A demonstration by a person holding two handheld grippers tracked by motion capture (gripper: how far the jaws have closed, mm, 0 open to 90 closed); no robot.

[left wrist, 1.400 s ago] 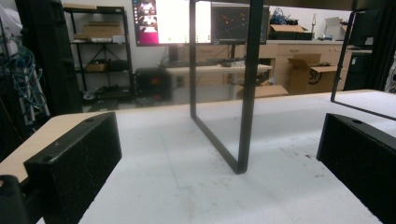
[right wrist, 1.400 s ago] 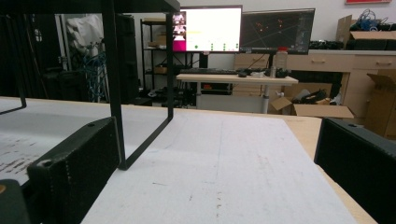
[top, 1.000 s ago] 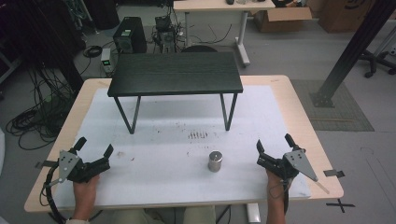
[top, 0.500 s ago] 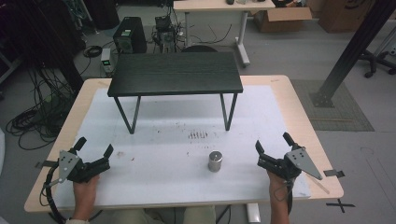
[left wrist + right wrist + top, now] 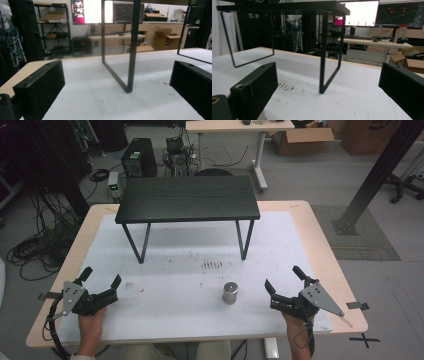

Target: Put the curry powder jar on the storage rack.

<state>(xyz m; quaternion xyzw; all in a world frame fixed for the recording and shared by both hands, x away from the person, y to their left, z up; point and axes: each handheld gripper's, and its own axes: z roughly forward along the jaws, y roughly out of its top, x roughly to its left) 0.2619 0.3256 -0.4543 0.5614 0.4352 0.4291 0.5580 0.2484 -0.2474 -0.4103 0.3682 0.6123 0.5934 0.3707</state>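
Little has moved since a second ago: my right gripper (image 5: 283, 283) has eased slightly inward, while the metal cylinder (image 5: 230, 293) has stayed where it was. It stands upright on the white mat (image 5: 190, 285), toward the near edge, right of centre, apart from both of my grippers and nearer the right one. Beyond it are faint dark smudges (image 5: 212, 265) on the mat, then the small black table (image 5: 187, 198) on thin metal legs. My right gripper's jaws are spread wide and hold nothing. My left gripper (image 5: 101, 278), well apart at the mat's near left corner, is likewise spread and empty. Ahead of my left jaws stands one black leg frame (image 5: 130, 50); ahead of my right jaws, another (image 5: 323, 52).
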